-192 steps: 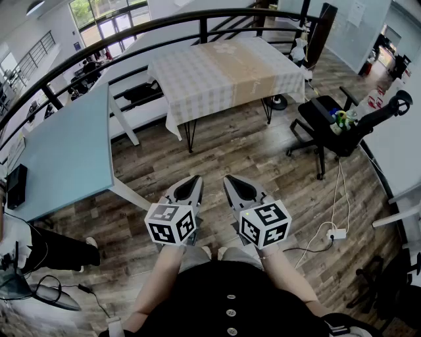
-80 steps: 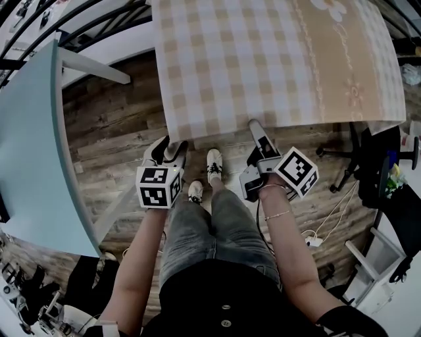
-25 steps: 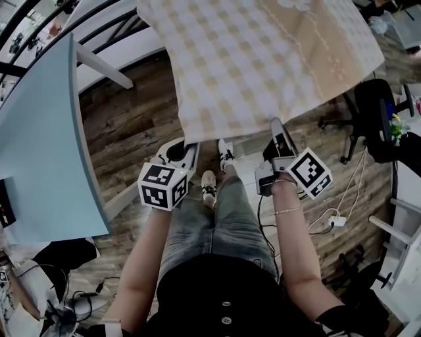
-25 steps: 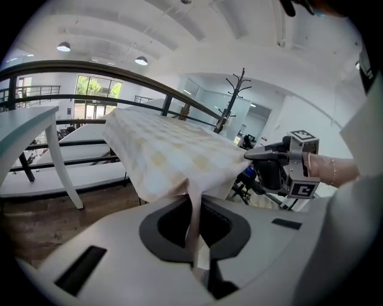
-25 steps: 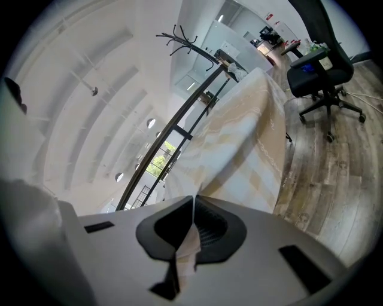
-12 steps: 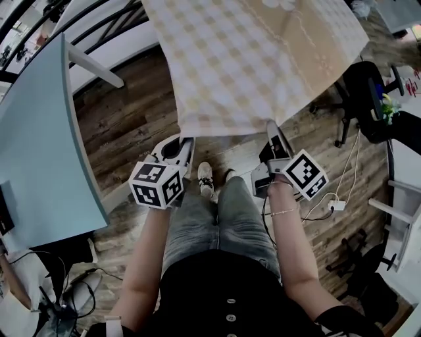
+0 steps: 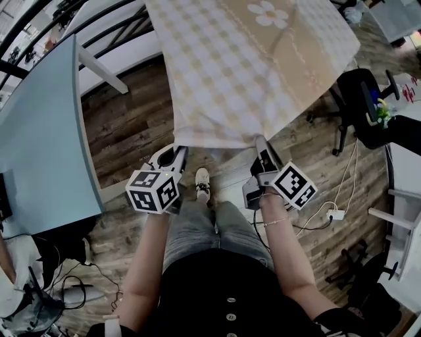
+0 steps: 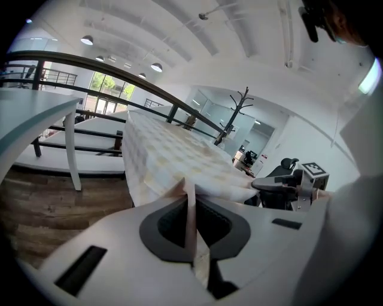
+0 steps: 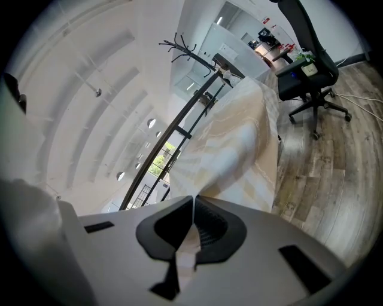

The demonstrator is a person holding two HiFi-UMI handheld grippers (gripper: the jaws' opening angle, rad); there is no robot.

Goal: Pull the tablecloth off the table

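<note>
A: Where is the tablecloth [image 7: 256,72] right now?

B: Draped over the counter, which it hides completely. Its near hem hangs off the counter's near end, above the wooden floor [image 7: 131,118], and is gathered into both tools.

A: How are the tools set?

B: The left tool [image 7: 177,150] is clamped tight on the hem at the corner on the counter's left side. The left gripper view shows a thin fold of cloth pinched between the jaws. The right tool [image 7: 259,141] is closed down on a fold too, further along the same hem, about midway across the counter's near end.

A: Which way does the cloth run from them?

B: Straight away from the person. Its long axis goes from the tools toward the counter's far end, where the daisy print [image 7: 266,13] sits. I judge the pull has to go back along that axis, toward the person, with both hands together.

A: Is either hand nearer?

B: No, they are level, side by side at the counter's near end, and the hem sags a little between them. The uneven part is the stretch of hem on the counter's right side, toward the office chair [image 7: 368,105]. No tool holds it, so it may trail and drag the cloth askew.

A: Is anything in the way?

B: The blue counter [image 7: 46,151] stands well apart, to the covered counter's left. The person's shoe [image 7: 202,179] is below the hem. No view shows the floor behind the person.
</note>
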